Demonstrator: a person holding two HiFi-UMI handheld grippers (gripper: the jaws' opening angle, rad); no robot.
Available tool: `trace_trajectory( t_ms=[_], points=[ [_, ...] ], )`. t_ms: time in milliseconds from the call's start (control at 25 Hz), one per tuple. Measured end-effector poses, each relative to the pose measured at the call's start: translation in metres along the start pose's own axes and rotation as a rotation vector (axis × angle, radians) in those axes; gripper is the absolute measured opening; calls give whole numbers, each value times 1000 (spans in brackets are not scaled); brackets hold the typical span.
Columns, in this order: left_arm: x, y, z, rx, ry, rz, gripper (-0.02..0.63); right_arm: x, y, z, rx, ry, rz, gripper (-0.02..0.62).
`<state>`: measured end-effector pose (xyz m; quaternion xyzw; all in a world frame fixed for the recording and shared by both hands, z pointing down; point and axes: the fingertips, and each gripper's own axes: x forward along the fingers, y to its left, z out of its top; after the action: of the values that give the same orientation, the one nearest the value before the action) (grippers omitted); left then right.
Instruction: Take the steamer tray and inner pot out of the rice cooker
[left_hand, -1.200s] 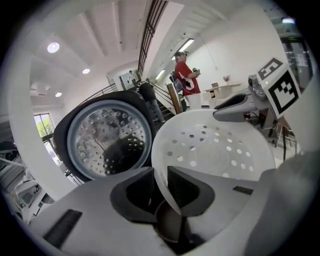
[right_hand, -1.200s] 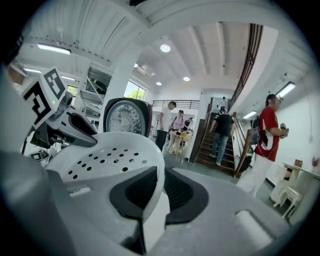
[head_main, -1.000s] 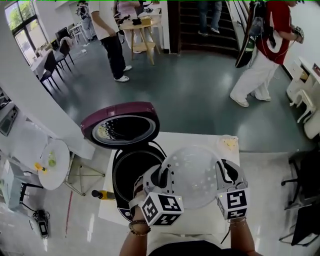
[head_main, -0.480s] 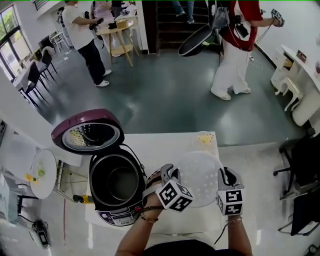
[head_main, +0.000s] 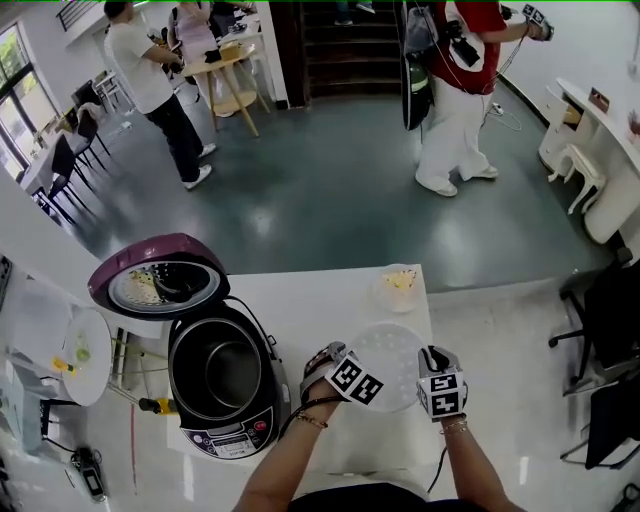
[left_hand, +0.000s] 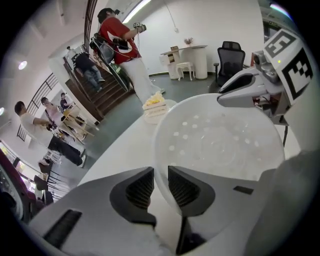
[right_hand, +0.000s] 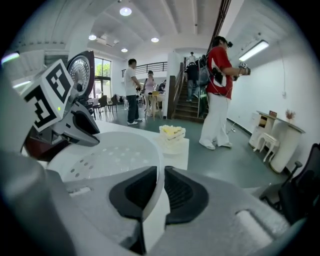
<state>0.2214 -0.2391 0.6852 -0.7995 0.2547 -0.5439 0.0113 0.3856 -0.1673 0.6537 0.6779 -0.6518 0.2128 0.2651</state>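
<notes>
The white perforated steamer tray (head_main: 393, 365) hangs low over the white table (head_main: 300, 300), to the right of the rice cooker (head_main: 222, 425). My left gripper (head_main: 335, 358) is shut on the tray's left rim, and the thin rim (left_hand: 159, 170) shows pinched between its pads. On the opposite rim my right gripper (head_main: 432, 360) is shut, the tray's edge (right_hand: 159, 175) running between its jaws. The cooker's purple lid (head_main: 160, 282) stands open. The dark inner pot (head_main: 215, 368) sits inside the cooker.
A small container of yellow food (head_main: 398, 283) stands at the table's far edge, just beyond the tray. A yellow-handled item (head_main: 155, 405) lies left of the cooker. A round side table (head_main: 85, 345) is further left. People stand on the floor beyond.
Both grippers have come down and to the right with the tray, from above the cooker to low over the table beside it. The cooker now shows uncovered at the left.
</notes>
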Motion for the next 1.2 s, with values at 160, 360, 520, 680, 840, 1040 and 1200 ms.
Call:
trace_trajectory(
  t_ms=[160,360,520,680,840,1040,1200],
  points=[
    [27,-2,-14,-37,46,-13,89,28,4,-14,-13,28,41,49],
    [43,-3,-22,-78,65,-22,89,49,5,-23,-37,55,76,51],
    [51,8,-24,-186,2,47,89,58,10,-19,-42,50,61,51],
    [29,25,-27,-350,-84,129,139,64,11,-13,-21,61,37,49],
    [-4,38,-36,-572,-218,134,176,72,11,-10,-21,54,23,49],
    [-52,27,-49,-550,-293,142,176,89,23,3,24,81,9,48],
    [-96,-6,-42,-504,-403,13,176,108,35,18,81,93,-12,48]
  ],
)
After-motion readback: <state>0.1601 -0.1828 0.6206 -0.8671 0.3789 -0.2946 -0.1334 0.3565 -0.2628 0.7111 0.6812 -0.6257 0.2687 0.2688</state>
